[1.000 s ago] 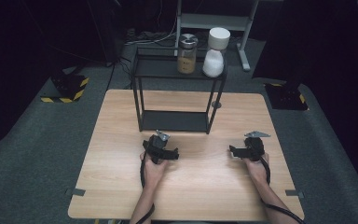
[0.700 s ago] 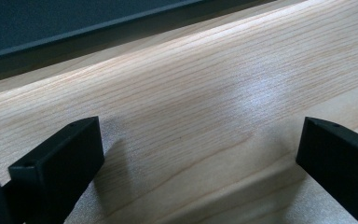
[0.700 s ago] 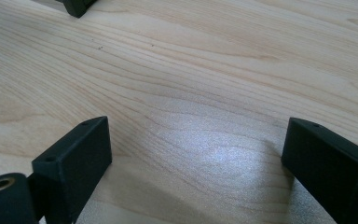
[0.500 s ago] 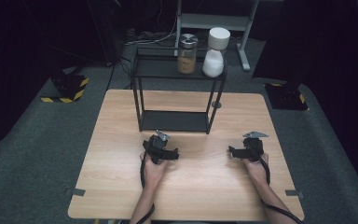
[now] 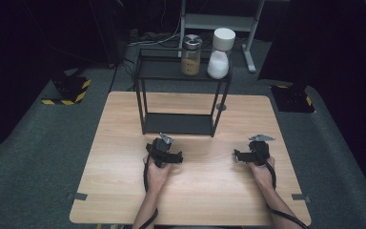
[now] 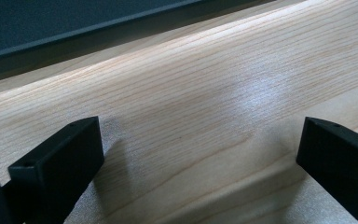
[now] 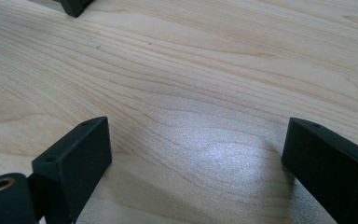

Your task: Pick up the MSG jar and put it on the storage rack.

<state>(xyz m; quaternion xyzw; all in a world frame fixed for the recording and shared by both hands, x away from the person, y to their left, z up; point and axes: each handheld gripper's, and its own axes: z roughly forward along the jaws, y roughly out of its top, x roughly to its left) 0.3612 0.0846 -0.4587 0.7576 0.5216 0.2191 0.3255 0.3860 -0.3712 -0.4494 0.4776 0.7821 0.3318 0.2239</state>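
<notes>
Rack (image 5: 178,123) shelf edge, cropped, lies beyond the spread left gripper (image 6: 200,154); right gripper (image 7: 196,158) spread, empty

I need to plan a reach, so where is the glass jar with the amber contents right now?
In the high view, the glass jar with amber contents stands on the top shelf of the black metal rack at the table's far side, just left of the white-capped bottle.

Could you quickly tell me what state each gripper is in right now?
Left gripper: open, nothing between its jaws.
Right gripper: open, nothing between its jaws.
</notes>
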